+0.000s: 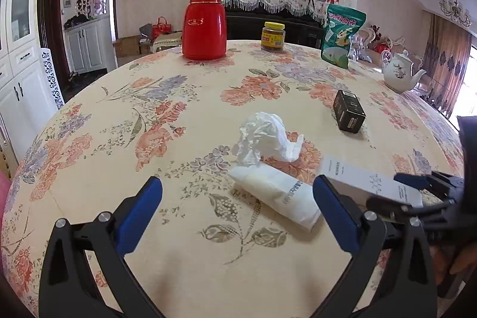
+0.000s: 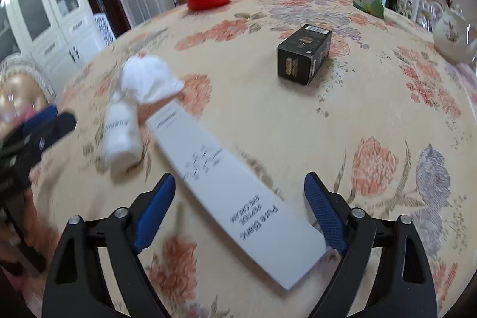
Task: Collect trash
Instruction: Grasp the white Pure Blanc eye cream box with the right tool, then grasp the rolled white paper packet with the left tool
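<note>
Your left gripper [image 1: 237, 212] hangs over the round table with its floral cream cloth [image 1: 89, 192], jaws spread wide and holding nothing. Just inside its right blue pad lies the small white rolled packet with grey print [image 1: 277, 194], pointing toward 4 o'clock; no pad presses on it. At 12 o'clock from the packet, touching its far end, sits the crumpled white tissue [image 1: 265, 137].

Your right gripper [image 2: 240, 212] is also parted. The long flat white cardboard box with printed lettering [image 2: 238, 198] lies between its blue pads, running from 11 o'clock to 5 o'clock. Its near corner sits close to the right pad, but the picture is blurred, so contact there is uncertain; the left pad stands clear of it.

Beyond, at 1 o'clock in the right wrist view, the small black carton with a barcode [image 2: 304, 54] rests apart from the rest. At the table's far edge stand the glossy red flask [image 1: 204, 21], the yellow-lidded jar [image 1: 273, 37], the green snack bag [image 1: 342, 35] and the white porcelain teapot [image 1: 399, 72].
</note>
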A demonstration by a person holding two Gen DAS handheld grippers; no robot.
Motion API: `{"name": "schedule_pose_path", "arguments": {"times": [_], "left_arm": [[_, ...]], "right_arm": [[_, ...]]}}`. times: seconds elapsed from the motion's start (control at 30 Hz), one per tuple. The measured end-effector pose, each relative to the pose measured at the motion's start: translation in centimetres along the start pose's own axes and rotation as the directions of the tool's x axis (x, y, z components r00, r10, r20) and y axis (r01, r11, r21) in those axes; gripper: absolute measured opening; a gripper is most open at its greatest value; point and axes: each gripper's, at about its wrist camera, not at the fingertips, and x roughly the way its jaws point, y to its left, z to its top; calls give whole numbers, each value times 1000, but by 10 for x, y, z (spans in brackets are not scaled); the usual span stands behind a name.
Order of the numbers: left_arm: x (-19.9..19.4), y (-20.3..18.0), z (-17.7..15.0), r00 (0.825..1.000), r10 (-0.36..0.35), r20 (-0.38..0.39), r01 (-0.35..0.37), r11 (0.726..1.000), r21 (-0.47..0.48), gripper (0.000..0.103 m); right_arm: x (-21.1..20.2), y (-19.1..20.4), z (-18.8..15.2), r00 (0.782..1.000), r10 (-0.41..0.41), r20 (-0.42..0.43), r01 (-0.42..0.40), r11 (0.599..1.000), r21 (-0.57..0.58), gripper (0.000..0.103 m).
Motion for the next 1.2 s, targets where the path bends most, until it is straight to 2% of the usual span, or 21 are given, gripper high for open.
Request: {"name": "schedule_pose_path", "arguments": {"times": [0.03, 0.1, 0.2, 0.3, 0.33, 0.5, 0.57, 0.6, 0.63, 0.87, 1.03, 1.2], "left_arm": [[0, 1, -1, 1000, -1, 3, 1, 1000, -2, 98], [2, 3, -1, 1000, -19, -10, 19, 1000, -10, 98], [1, 7, -1, 999, -43, -14, 43, 999, -22, 98], [2, 7, -2, 998, -66, -26, 65, 998, -20, 98], [0, 6, -2, 997, -70, -24, 70, 997, -12, 98], [-8, 5, -3, 997, -76, 1, 76, 997, 13, 98], [-8, 5, -2, 997, -72, 8, 72, 997, 21, 98], [-8, 4, -2, 997, -74, 6, 74, 997, 23, 98], [-8, 5, -1, 997, -78, 2, 78, 997, 22, 98], [-9, 2, -2, 996, -94, 1, 94, 995, 29, 98], [-5, 1, -5, 996, -84, -16, 85, 996, 41, 98], [-5, 4, -5, 996, -89, -9, 89, 996, 31, 98]], "right_arm": [[-1, 4, -4, 1000, -3, -19, 3, 1000, -14, 61], [-11, 16, -13, 999, -27, -35, 26, 999, -35, 54], [-28, 34, -23, 1000, -15, -16, 14, 999, -40, 54], [-28, 46, -19, 993, -122, -2, 121, 990, -73, 61], [-24, 45, -16, 991, -133, -6, 132, 989, -66, 61], [0, 40, -7, 992, -116, -44, 116, 993, 9, 61], [2, 44, -7, 991, -127, -40, 127, 992, 5, 55], [0, 45, -8, 991, -126, -35, 127, 992, 7, 42], [-4, 46, -11, 992, -124, -27, 124, 992, 32, 34], [-48, 42, -32, 974, -191, 124, 156, 957, 246, 34], [-55, 27, -40, 953, -236, 192, 162, 927, 337, 34], [-59, 0, -47, 954, -200, 223, 84, 893, 442, 34]]}}
